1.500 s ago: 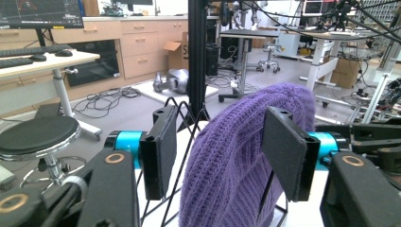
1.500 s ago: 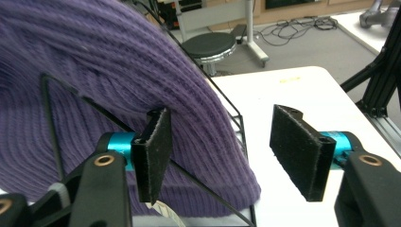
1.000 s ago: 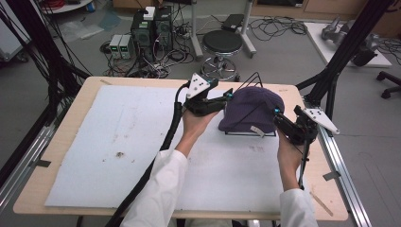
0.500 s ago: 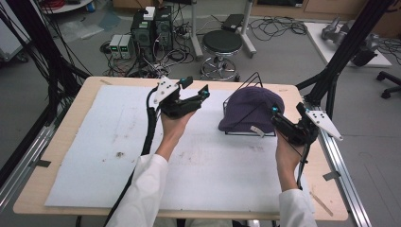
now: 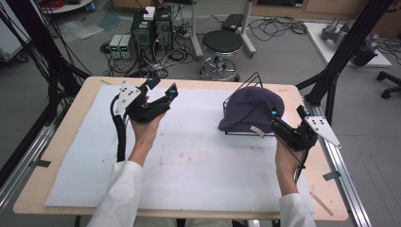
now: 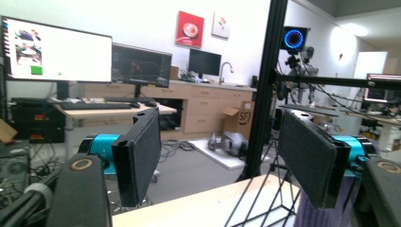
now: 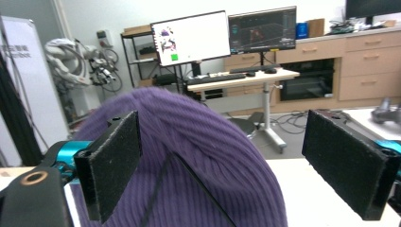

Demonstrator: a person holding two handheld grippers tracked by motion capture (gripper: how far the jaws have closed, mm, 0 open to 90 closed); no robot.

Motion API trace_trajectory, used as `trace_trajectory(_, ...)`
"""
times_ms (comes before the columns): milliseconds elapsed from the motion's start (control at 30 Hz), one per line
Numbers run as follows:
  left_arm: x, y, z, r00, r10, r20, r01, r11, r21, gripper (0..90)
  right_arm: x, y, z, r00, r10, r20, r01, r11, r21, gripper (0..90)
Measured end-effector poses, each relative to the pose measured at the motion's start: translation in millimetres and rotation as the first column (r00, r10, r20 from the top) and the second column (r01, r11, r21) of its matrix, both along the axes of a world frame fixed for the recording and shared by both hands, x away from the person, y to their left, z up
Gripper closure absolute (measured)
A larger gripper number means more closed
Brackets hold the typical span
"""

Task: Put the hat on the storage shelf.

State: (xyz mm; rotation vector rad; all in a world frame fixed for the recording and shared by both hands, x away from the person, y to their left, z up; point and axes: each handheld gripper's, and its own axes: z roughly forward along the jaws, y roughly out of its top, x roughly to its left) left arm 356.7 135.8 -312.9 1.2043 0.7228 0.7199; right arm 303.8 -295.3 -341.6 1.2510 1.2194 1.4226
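The purple hat sat on its wire stand at the table's far right, just ahead of the right gripper, both grippers wide open and empty, the left gripper well apart.

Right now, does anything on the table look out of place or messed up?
Nothing much. The purple beanie sits draped over its black wire stand at the table's right side. The white mat shows faint smudges near its middle; otherwise nothing spilled or damaged.

Hat on wire stand, table's far right
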Motion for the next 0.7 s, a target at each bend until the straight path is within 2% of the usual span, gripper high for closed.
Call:
trace_trajectory(33,0.0,0.0,0.0,1.0,0.0,0.0,0.0,1.0,0.0,31.2,0.0,0.0,0.0,1.0,0.0,0.0,0.0,1.0,0.0,12.0)
trace_trajectory(67,-2.0,3.7,0.1,1.0,0.007,0.001,-0.006,1.0,-0.004,31.2,-0.2,-1.3,-3.1,0.9994,0.003,-0.034,-0.002,1.0,0.006,11.9)
trace_trajectory(167,-9.4,14.3,-0.9,0.9996,0.027,0.007,-0.027,0.9996,0.003,31.1,-2.3,-2.1,-5.2,0.9995,0.004,-0.031,-0.003,0.9998,0.018,11.8)
trace_trajectory(267,-14.9,24.1,-2.3,0.9992,0.039,0.007,-0.039,0.9992,0.013,30.9,-7.0,-1.3,-6.4,0.9989,0.017,-0.044,-0.017,0.9998,-0.001,11.8)
trace_trajectory(333,-16.2,26.4,-2.4,0.9991,0.043,0.007,-0.043,0.9991,0.009,30.7,-10.3,-0.8,-7.8,0.9984,0.021,-0.052,-0.022,0.9996,-0.019,11.9)
trace_trajectory(400,-22.2,38.2,-2.9,0.9986,0.054,0.003,-0.054,0.9985,0.01,30.6,-13.9,-0.2,-9.3,0.9977,0.025,-0.064,-0.027,0.9992,-0.03,11.9)
trace_trajectory(467,-24.5,42.5,-3.5,0.9982,0.059,-0.005,-0.059,0.9982,0.005,30.3,-17.1,-0.2,-10.6,0.9971,0.028,-0.072,-0.031,0.9985,-0.045,11.9)
trace_trajectory(533,-32.4,54.3,-8.1,0.9972,0.073,-0.018,-0.073,0.9972,-0.015,30.0,-20.1,0.2,-12.1,0.9959,0.031,-0.085,-0.036,0.9978,-0.057,11.9)
trace_trajectory(700,-40.8,67.1,-15.1,0.9942,0.105,-0.025,-0.105,0.9945,-0.005,29.9,-27.5,0.5,-15.9,0.9942,0.033,-0.102,-0.041,0.9965,-0.073,11.9)
